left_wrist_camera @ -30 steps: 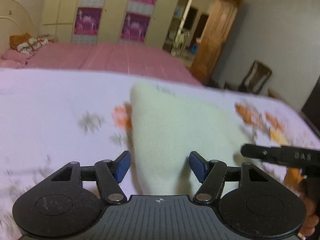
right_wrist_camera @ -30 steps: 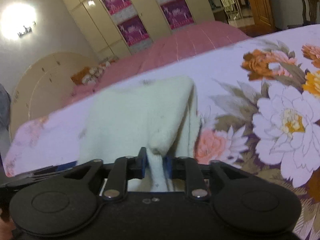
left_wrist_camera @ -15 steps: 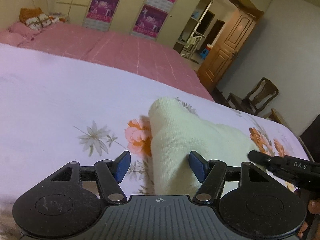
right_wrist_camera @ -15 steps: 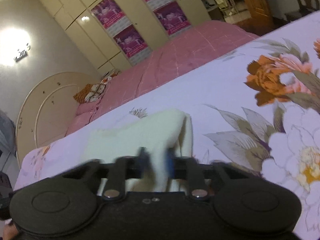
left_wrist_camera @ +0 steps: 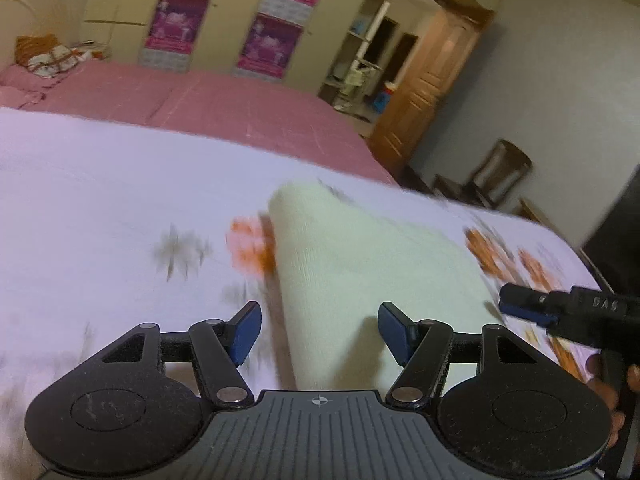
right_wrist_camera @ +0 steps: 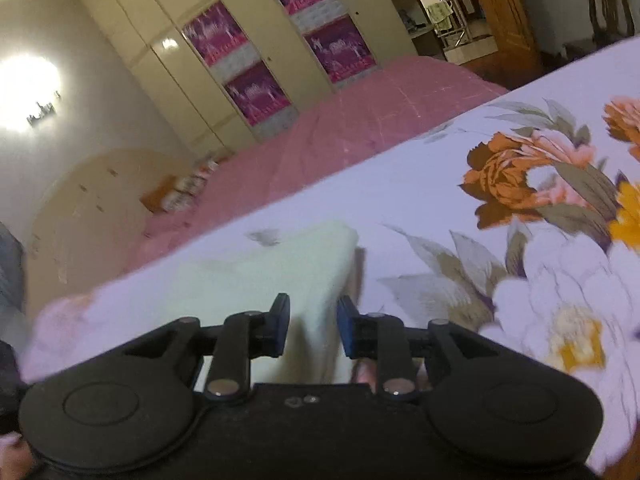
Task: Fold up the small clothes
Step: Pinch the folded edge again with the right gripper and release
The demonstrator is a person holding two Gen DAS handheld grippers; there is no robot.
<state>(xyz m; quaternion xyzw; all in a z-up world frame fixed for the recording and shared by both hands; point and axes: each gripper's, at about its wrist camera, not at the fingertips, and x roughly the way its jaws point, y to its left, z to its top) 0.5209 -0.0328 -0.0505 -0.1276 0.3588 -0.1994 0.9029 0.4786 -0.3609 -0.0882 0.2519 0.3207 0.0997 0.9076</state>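
Cream garment (left_wrist_camera: 360,272) between wide left claw (left_wrist_camera: 320,330), right claw (right_wrist_camera: 310,326) opening around its edge

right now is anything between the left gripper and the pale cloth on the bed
Nothing visible. The left gripper stands open with the pale cloth directly ahead, its near end between the fingers on the floral sheet. The right gripper, jaws opening, is off to the side.

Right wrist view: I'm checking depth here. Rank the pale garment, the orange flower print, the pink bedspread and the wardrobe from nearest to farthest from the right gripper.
1. Pale garment, between the opening right gripper fingers.
2. Orange flower print, right, on the sheet.
3. Pink bedspread, beyond the sheet.
4. Wardrobe, back wall.
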